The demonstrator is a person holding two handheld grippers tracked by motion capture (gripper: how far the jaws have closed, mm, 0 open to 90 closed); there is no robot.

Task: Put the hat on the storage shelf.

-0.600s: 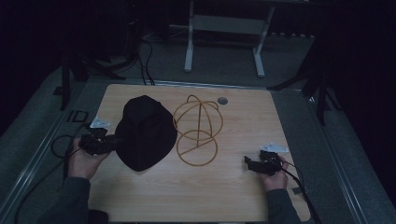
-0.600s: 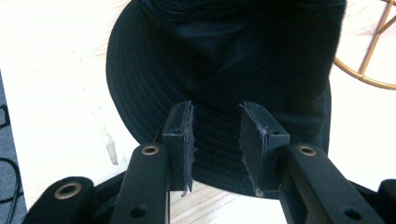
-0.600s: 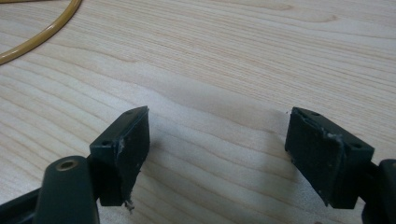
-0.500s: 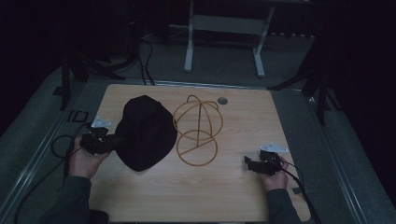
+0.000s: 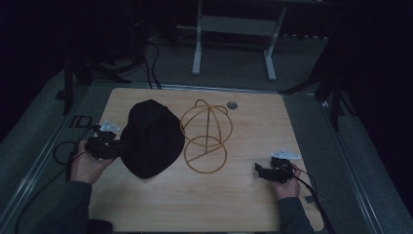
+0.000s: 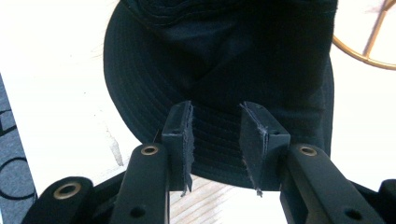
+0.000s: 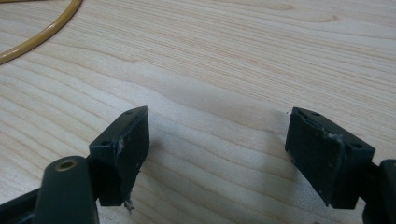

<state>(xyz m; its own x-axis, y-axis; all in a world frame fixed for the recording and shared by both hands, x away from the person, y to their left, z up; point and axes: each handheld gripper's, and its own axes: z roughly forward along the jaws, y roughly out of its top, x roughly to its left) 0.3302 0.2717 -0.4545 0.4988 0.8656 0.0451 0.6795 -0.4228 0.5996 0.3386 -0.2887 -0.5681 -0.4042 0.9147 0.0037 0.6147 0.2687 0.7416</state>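
my left gripper (image 5: 113,146) sits at the left edge of the pale wooden table (image 5: 243,204), right at the brim of the black fabric bucket hat (image 5: 151,139). in the left gripper view the hat (image 6: 219,60) lies flat on the wood, its stitched brim running under and between my two black pads (image 6: 180,135). the jaws stand at a middling gap, and i see space between each pad and the cloth, so they are not pressing on the brim; i cannot tell whether the pad tips touch it from above. my left hand (image 5: 85,165) wraps the gripper body, its cable trailing off the table edge.

the hat lies on the left half of the table, just beside the golden wire hat stand (image 5: 207,139), a round ring base with a domed cage on a stem; a piece of that ring (image 6: 369,46) shows at the upper right of the left gripper view.

my right gripper (image 5: 265,170) rests low at the right side, well apart from the hat, jaws spread wide over bare wood (image 7: 224,70), nothing between them. a curve of the stand's ring (image 7: 42,28) shows at that view's top left corner.
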